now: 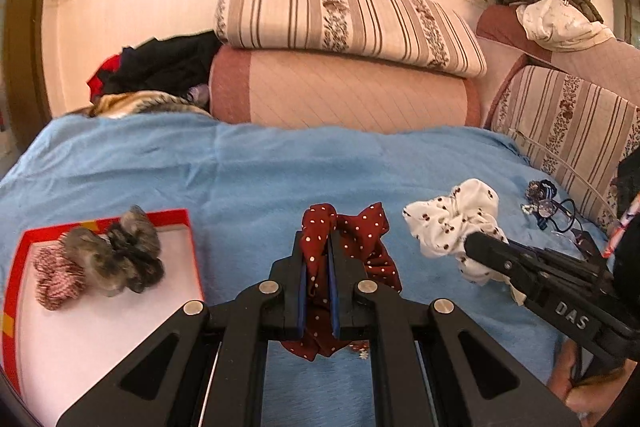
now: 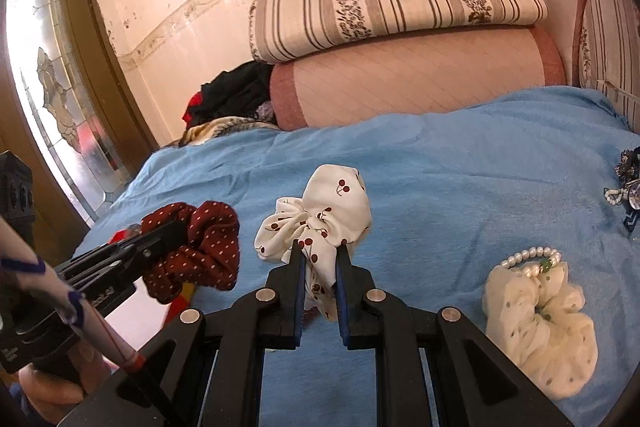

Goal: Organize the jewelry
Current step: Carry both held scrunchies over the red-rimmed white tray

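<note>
- The blue blanket [image 1: 280, 163] is soft and rumpled, so anything dropped on it could sink into a fold and be hard to pinch again.
- The red-rimmed tray [image 1: 100, 307] at the near left already holds a grey scrunchie [image 1: 116, 251] and a pink striped one [image 1: 56, 275]; a careless drop could nudge them over the low rim, I judge.
- The left gripper [image 1: 319, 267] is clamped nearly shut on the maroon dotted scrunchie [image 1: 360, 239], raised off the blanket beside the tray. It pinches only a fold, so the loose cloth may slip out.
- The right gripper [image 2: 318, 263] is likewise closed on the cherry-print scrunchie [image 2: 320, 211], just beside the other; the two bundles could brush and tangle.
- The cream scrunchie [image 2: 540, 331] with the pearl bracelet [image 2: 528, 259] lying on it waits at the right; lifting one may fling the other.
</note>
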The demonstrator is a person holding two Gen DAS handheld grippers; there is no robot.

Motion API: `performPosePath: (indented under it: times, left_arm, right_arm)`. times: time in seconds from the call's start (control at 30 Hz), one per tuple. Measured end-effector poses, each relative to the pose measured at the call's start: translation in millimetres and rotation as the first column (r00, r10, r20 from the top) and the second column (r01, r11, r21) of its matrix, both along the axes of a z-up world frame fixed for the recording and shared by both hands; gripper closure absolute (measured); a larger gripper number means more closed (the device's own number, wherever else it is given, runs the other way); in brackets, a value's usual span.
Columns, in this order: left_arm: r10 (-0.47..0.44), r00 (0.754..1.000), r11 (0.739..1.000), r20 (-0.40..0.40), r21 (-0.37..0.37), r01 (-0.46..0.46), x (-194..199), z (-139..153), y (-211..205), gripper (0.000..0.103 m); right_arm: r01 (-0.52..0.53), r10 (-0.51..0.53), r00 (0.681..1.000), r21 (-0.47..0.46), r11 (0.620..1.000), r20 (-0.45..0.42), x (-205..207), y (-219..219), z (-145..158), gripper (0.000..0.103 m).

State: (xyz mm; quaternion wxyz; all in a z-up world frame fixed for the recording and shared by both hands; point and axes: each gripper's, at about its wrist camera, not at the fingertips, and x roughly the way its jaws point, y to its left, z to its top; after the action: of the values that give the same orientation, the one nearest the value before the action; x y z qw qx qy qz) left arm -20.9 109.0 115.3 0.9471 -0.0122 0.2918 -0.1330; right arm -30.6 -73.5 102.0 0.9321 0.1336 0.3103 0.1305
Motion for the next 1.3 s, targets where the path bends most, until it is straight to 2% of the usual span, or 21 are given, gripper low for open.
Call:
performPosePath:
  times: [0.5, 0.77, 0.93, 1.03, 1.13, 1.3]
  left_arm:
    - [0.065, 0.997, 0.998, 0.050, -0.002, -0.065, -22.6, 11.4, 44.2, 0.095]
    - [0.112, 0.993, 0.993, 0.030, -0.025, -0.111, -26.0, 11.6, 77.9, 0.094]
    - [0.154, 0.988, 0.987, 0.021, -0.041, -0.153, -30.7, 12.1, 104.8, 0.094]
    - [0.197, 0.980, 0.980, 0.015, -0.030, -0.196, -30.5, 12.6, 124.5, 0.094]
    - [0.230, 0.973, 0.972, -0.025, -0.053, -0.231, -28.1, 9.9, 152.3, 0.094]
    - [0.316, 0.945, 0.944, -0.083, -0.076, -0.322, -26.3, 2.4, 195.6, 0.094]
  right_arm:
    - [-0.036, 0.036, 0.999, 0.026, 0.999, 0.005, -35.2, 41.4, 19.0, 0.089]
    - [-0.098, 0.098, 0.995, 0.010, 0.995, 0.015, -39.2, 80.8, 30.4, 0.089]
    - [-0.171, 0.171, 0.985, 0.013, 0.985, -0.005, -32.9, 117.3, 29.8, 0.089]
    - [-0.214, 0.214, 0.977, 0.021, 0.977, -0.018, -29.6, 139.9, 26.8, 0.089]
    - [-0.256, 0.257, 0.966, 0.021, 0.966, -0.025, -26.6, 165.3, 24.4, 0.089]
    - [-0.303, 0.305, 0.951, 0.047, 0.952, -0.042, -15.0, 195.5, 19.6, 0.089]
